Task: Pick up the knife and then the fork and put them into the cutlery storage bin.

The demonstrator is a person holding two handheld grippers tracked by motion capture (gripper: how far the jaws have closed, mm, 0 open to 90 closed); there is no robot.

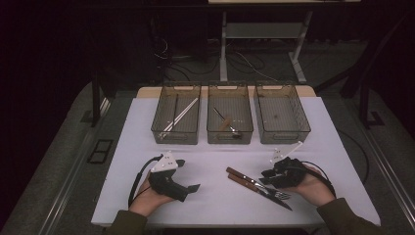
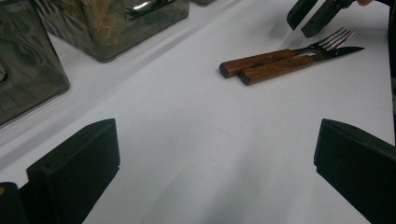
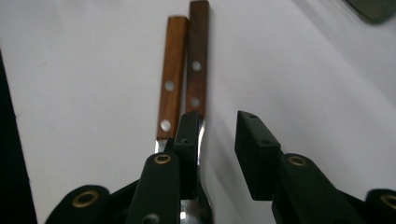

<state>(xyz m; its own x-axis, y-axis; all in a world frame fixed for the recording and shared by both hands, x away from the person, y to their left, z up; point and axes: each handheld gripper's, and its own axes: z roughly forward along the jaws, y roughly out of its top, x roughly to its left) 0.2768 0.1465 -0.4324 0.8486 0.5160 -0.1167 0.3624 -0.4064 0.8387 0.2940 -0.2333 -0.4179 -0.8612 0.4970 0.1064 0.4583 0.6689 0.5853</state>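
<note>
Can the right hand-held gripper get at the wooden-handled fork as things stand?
Probably yes. The right hand-held gripper hangs open directly over the metal ends of the fork and knife, nothing between; since they lie touching, gripping the fork alone could be awkward.

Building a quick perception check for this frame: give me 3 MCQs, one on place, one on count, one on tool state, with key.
1. Where do the fork and knife lie?
A. In the middle bin
B. On the white table, side by side
C. Held by the left tool

2. How many clear bins stand along the table's far edge?
A. Two
B. Three
C. Four

3. The right tool is:
A. Open, above the cutlery
B. Shut on the fork
C. Inside a bin

Key: B, both wooden handles rest on the tabletop; B, three bins in the high view; A, its jaws stand apart with nothing clamped.
</note>
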